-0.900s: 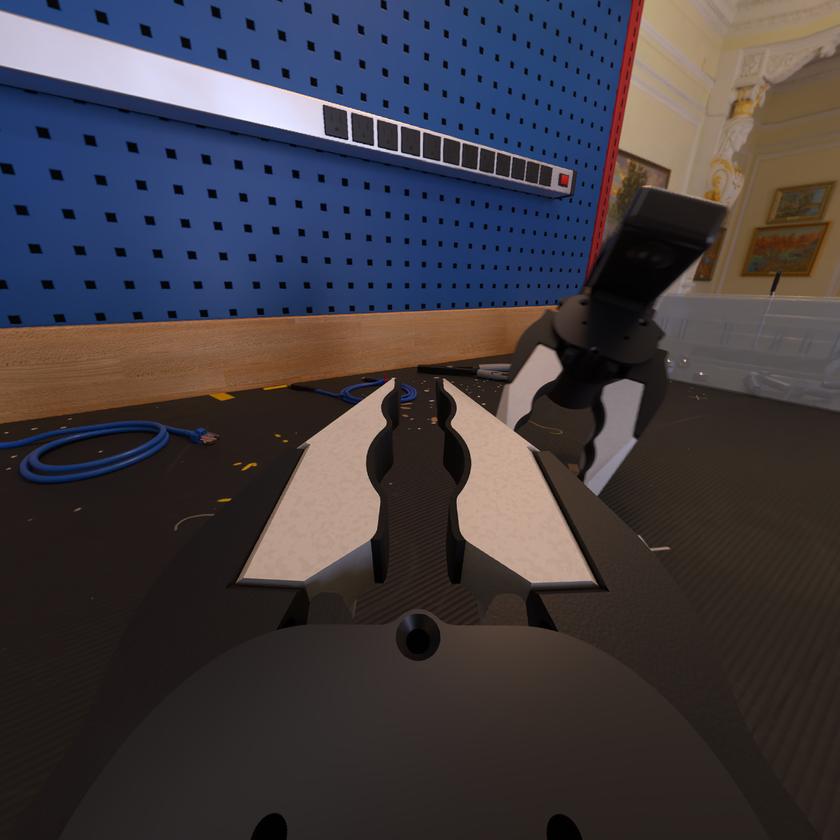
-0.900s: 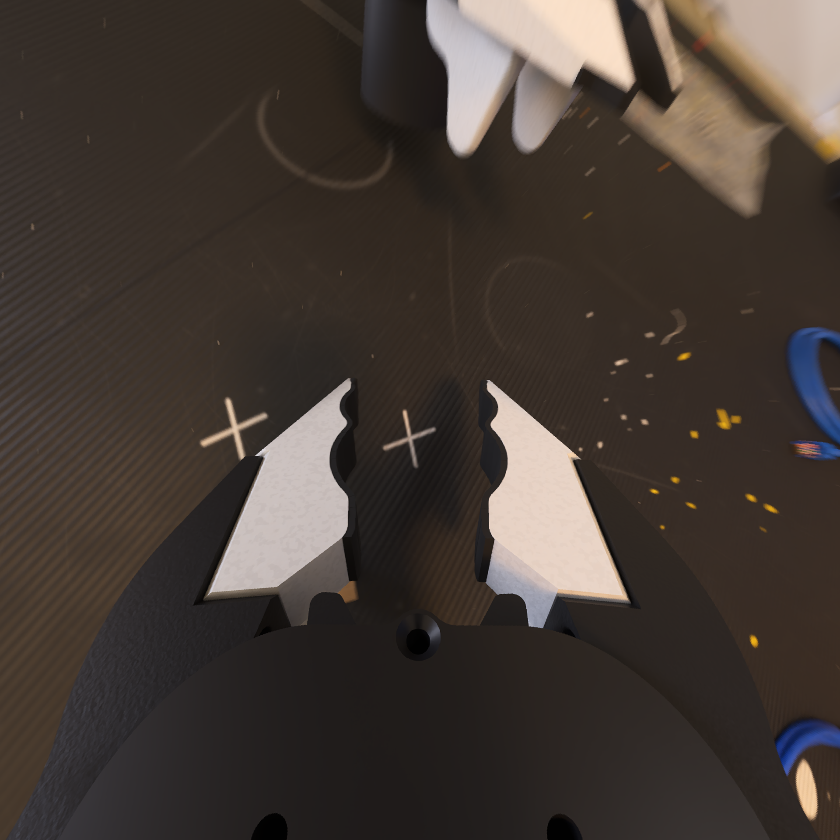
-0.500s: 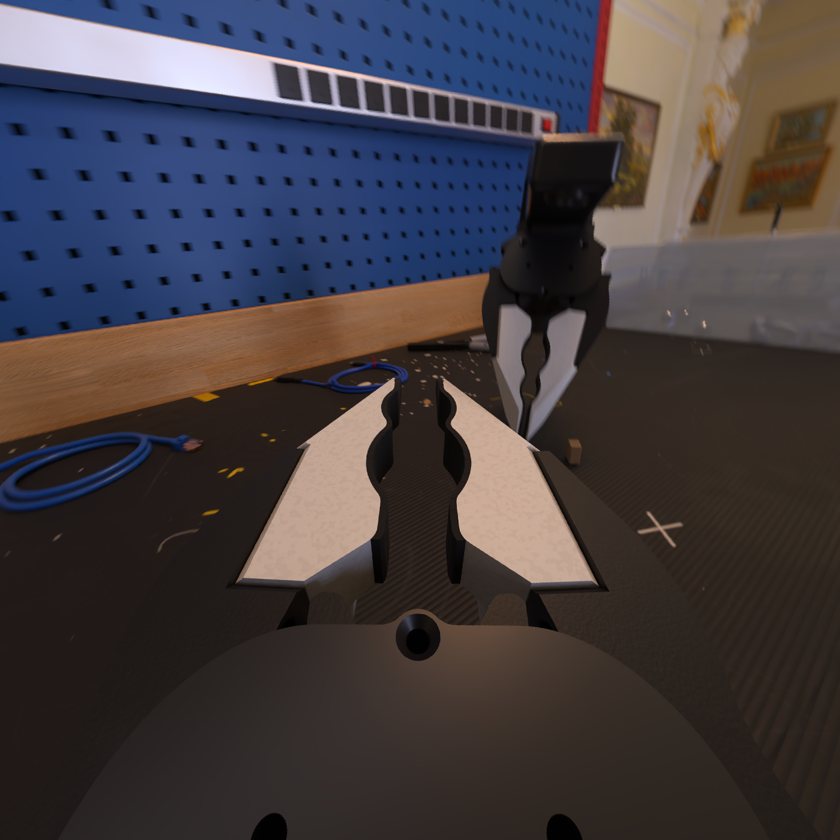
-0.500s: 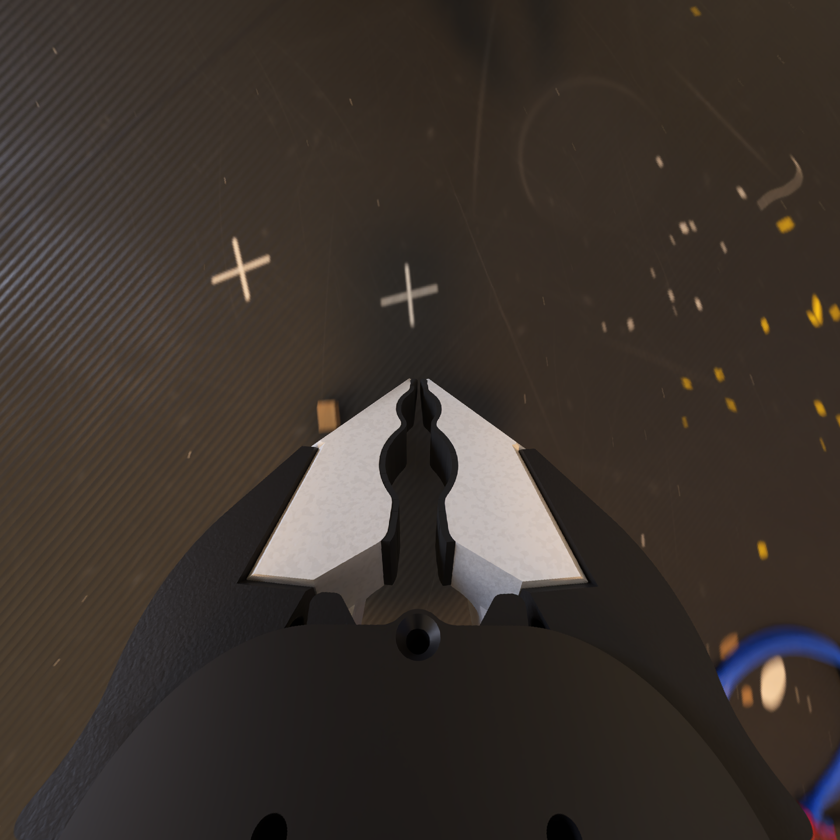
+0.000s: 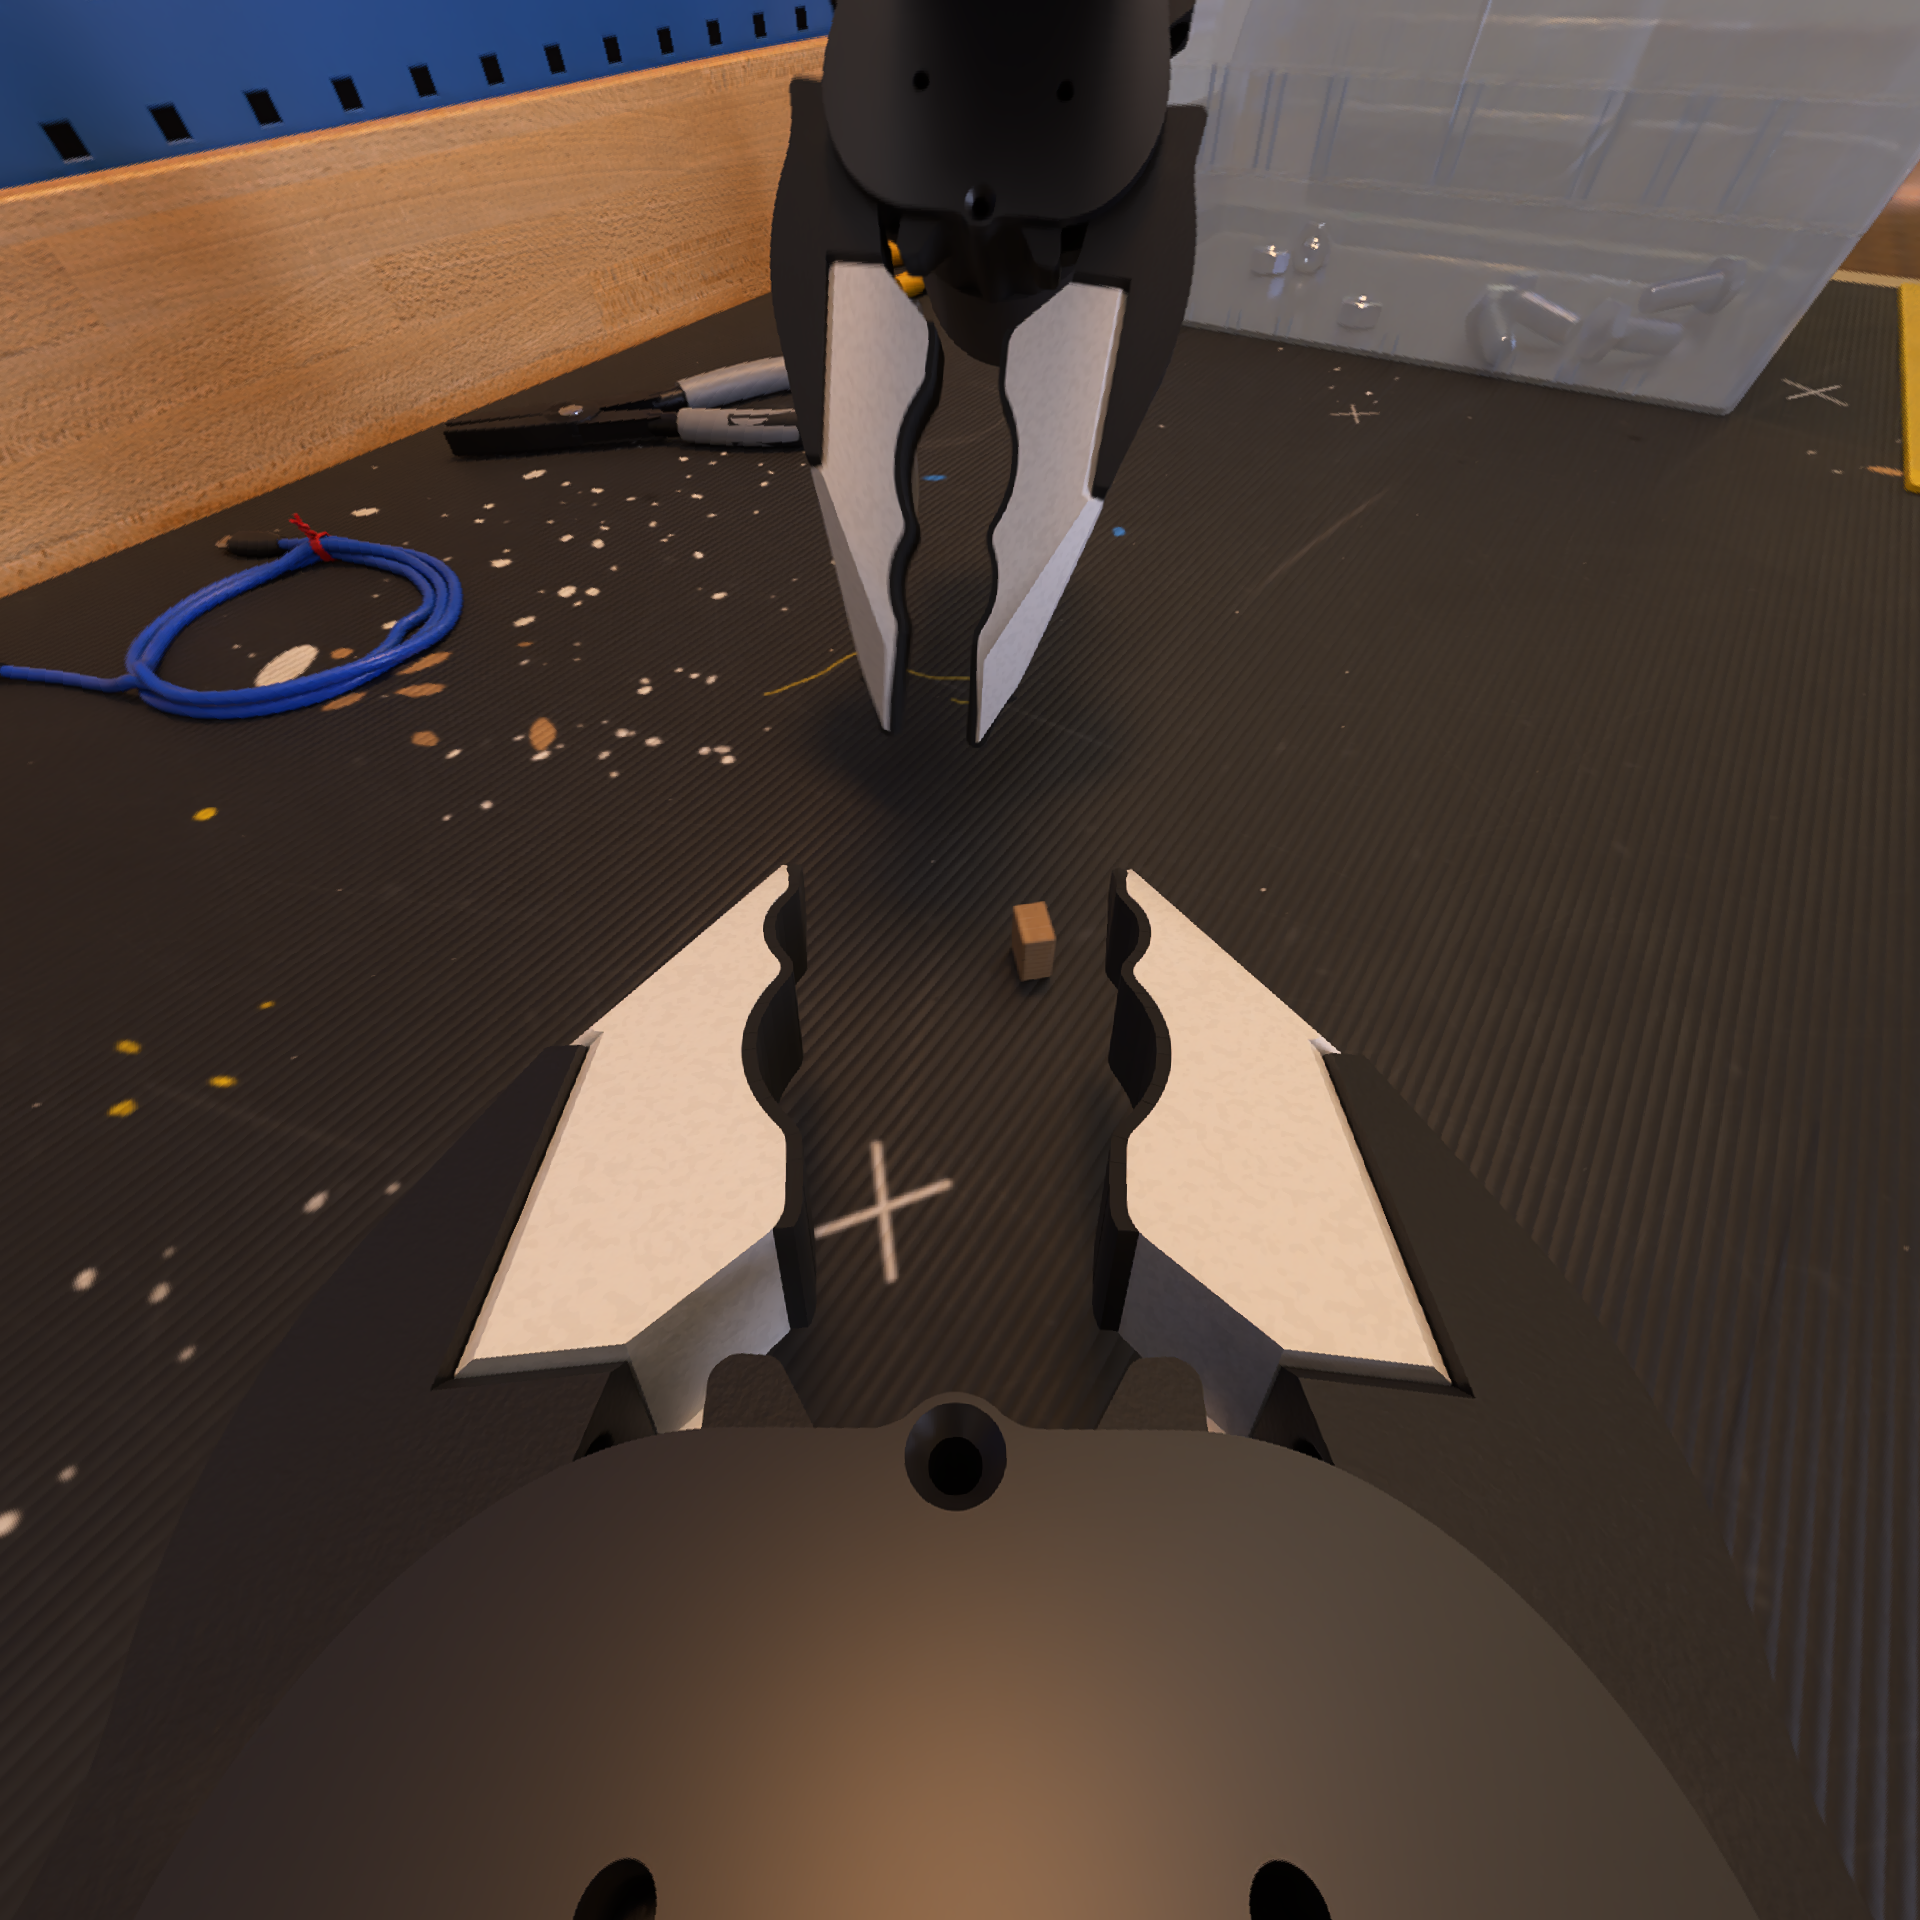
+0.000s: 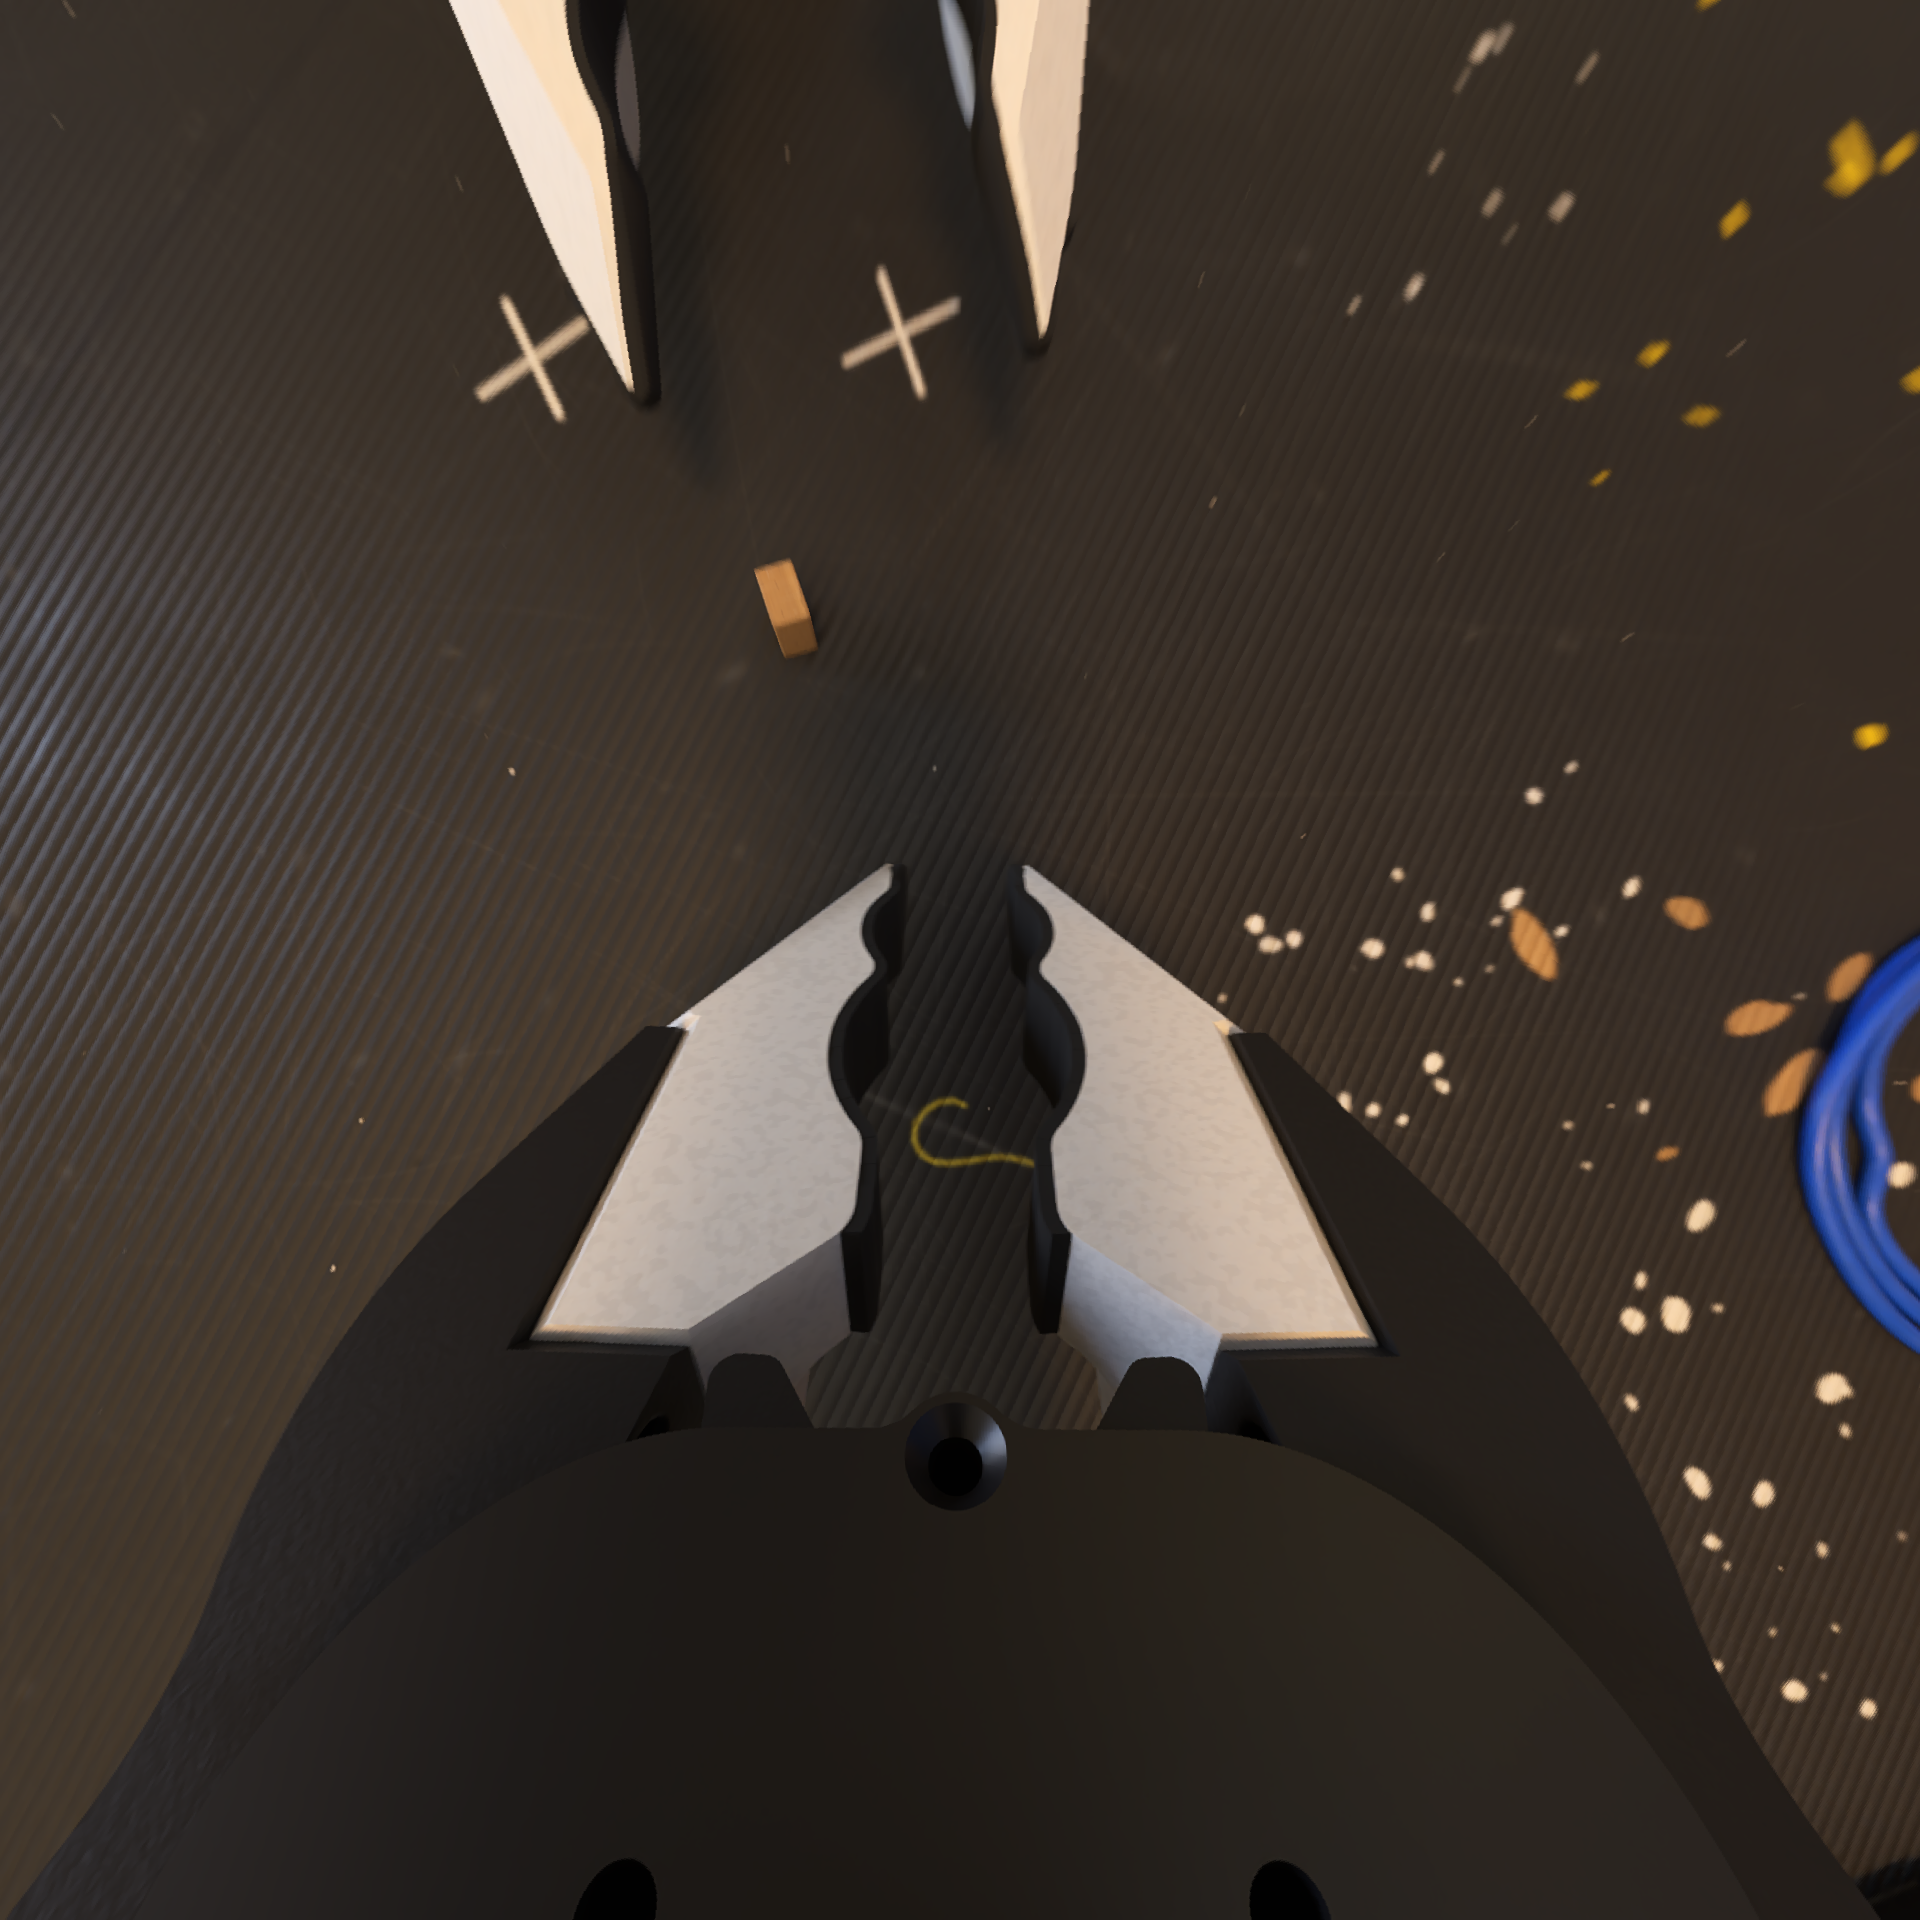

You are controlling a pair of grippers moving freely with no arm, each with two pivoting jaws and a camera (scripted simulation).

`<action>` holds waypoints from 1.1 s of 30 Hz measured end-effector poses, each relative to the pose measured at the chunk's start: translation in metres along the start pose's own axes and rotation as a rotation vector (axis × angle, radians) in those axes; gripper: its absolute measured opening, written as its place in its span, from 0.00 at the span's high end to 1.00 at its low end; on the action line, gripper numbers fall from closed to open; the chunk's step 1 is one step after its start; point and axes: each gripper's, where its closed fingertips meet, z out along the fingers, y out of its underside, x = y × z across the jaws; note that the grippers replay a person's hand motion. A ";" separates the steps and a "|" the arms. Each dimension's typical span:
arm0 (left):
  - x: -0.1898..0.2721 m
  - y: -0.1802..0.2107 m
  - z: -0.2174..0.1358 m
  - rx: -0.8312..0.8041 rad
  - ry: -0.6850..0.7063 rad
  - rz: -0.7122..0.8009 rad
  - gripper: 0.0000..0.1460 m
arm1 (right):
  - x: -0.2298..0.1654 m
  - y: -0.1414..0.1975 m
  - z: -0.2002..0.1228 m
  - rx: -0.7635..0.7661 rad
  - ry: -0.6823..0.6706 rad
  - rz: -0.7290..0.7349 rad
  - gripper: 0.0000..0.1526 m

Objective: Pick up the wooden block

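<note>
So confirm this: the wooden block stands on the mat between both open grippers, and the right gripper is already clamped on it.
Not clamped. In the right wrist view the right gripper is open and empty, with the wooden block standing free on the mat ahead of its tips. The left gripper is open too.

Each gripper had a rounded matte-black housing with one recessed round socket at its front edge and two dark holes near the lower frame. The left gripper [image 5: 954,883] and right gripper [image 6: 956,883] carried pointed white speckled fingers [image 5: 665,1132] with wavy black inner edges (possibly rubber lining).
</note>
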 end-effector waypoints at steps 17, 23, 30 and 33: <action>0.011 0.037 0.034 -0.405 -0.176 -0.098 0.78 | 0.003 -0.010 -0.047 0.505 0.583 0.064 0.89; 0.015 0.037 0.035 -0.464 -0.165 -0.004 0.95 | -0.005 -0.008 -0.042 0.547 0.473 0.094 0.85; 0.015 0.018 0.032 -0.354 -0.245 0.308 0.95 | -0.039 -0.019 -0.027 0.547 0.218 0.117 0.85; 0.029 0.004 0.035 -0.277 -0.241 0.423 0.95 | -0.040 -0.020 -0.027 0.562 0.167 0.228 0.88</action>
